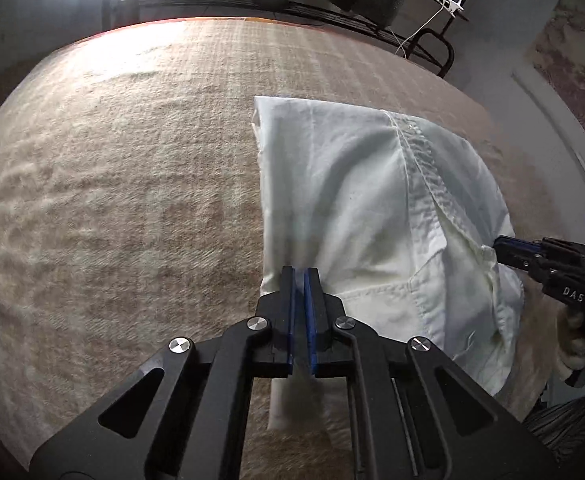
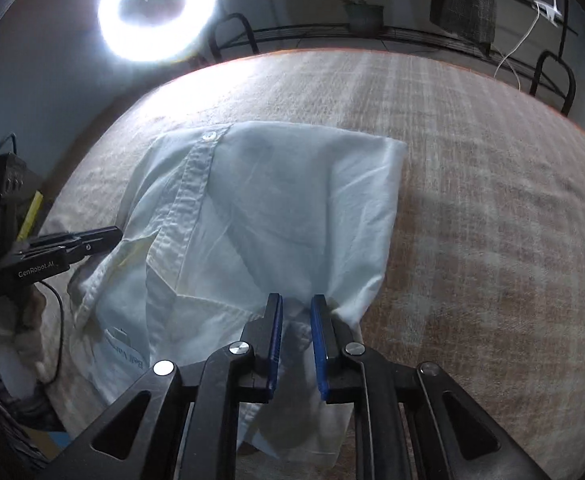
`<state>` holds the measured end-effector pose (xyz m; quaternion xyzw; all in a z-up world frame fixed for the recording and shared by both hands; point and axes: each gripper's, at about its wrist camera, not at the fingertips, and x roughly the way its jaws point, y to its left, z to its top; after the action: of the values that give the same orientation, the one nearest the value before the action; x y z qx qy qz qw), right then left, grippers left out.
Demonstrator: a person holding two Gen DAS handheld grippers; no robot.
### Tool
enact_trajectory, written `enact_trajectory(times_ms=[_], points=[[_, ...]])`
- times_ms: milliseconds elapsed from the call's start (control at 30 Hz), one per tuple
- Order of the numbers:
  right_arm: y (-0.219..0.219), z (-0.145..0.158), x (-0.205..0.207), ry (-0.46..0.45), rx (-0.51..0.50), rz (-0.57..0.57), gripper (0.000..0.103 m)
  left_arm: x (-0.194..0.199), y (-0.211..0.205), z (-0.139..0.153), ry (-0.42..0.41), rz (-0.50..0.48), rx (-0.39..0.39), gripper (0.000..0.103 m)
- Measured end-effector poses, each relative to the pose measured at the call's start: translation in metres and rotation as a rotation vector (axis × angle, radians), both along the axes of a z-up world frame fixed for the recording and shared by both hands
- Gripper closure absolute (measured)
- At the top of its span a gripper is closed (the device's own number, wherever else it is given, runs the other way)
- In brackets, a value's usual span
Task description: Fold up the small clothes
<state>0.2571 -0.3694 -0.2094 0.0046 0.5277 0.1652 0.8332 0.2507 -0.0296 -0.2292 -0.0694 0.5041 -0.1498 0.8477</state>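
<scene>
Left wrist — shirt [image 1: 372, 208] between tool [image 1: 301, 276] tips

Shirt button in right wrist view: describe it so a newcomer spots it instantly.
Start at the beige blanket covering the surface, then the white shirt lying on it. Follow its stitched placket to the far end, nearest the ring light: the button is the only small round white disc there.

Bare blanket [image 1: 112, 180] leftward, shirt [image 1: 352, 200] rightward
</scene>
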Motion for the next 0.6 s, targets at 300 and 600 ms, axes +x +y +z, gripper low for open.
enact_trajectory(times_ms=[300, 600], points=[[-0.051, 0.025, -0.038, 0.069, 0.135, -0.093, 0.070, -0.019, 0.074, 0.014, 0.078, 0.192, -0.293, 0.063], [-0.110, 0.023, -0.040, 0.039, 0.429, -0.314, 0.050, -0.012, 0.082, -0.004, 0.192, 0.272, -0.494, 0.060]])
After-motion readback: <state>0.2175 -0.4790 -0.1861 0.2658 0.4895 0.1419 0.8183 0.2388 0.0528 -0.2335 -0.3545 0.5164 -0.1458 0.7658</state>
